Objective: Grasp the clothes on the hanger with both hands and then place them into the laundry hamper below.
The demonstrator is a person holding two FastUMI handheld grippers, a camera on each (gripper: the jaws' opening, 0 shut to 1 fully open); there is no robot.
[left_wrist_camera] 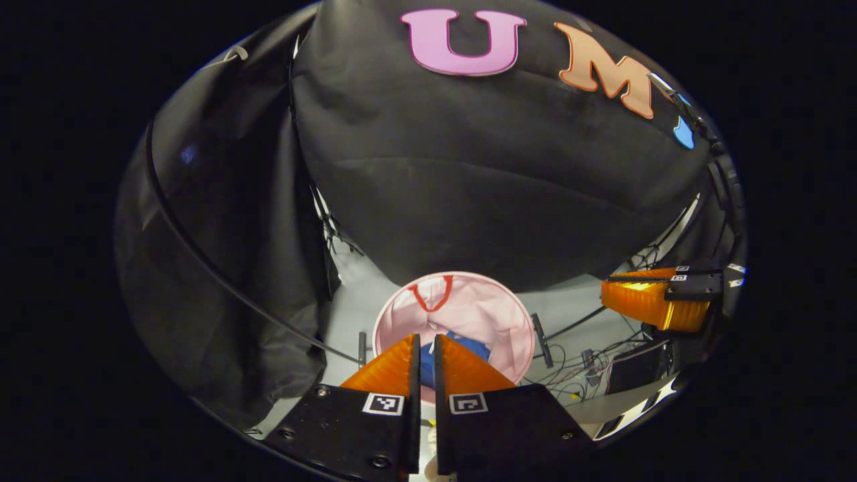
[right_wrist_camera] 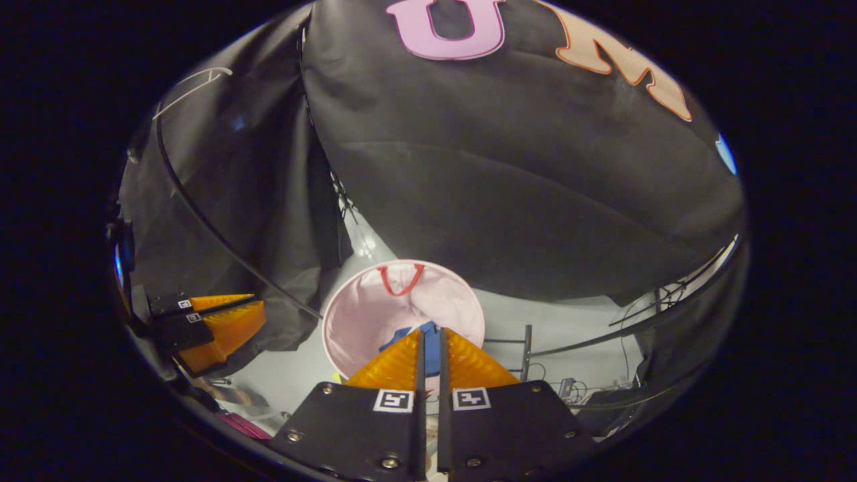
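Observation:
A round pink laundry hamper (left_wrist_camera: 485,306) with a red handle (left_wrist_camera: 433,294) stands on the grey floor below both grippers. A blue garment (left_wrist_camera: 477,347) lies crumpled inside it. My left gripper (left_wrist_camera: 427,338) hangs above the hamper's near rim, shut with nothing between its fingers. In the left gripper view the right gripper (left_wrist_camera: 606,289) shows far right, off to the side of the hamper. In the right gripper view the hamper (right_wrist_camera: 371,314) holds the blue garment (right_wrist_camera: 402,337), and my right gripper (right_wrist_camera: 432,333) is shut and empty above it. The left gripper (right_wrist_camera: 258,309) shows at the left edge.
Loose cables (left_wrist_camera: 592,361) and a dark stand foot (left_wrist_camera: 541,331) lie on the floor right of the hamper. A thin black curved rail (left_wrist_camera: 201,261) runs down the left. A metal stand (right_wrist_camera: 527,343) rises right of the hamper. A pale hanger shape (right_wrist_camera: 194,84) sits upper left.

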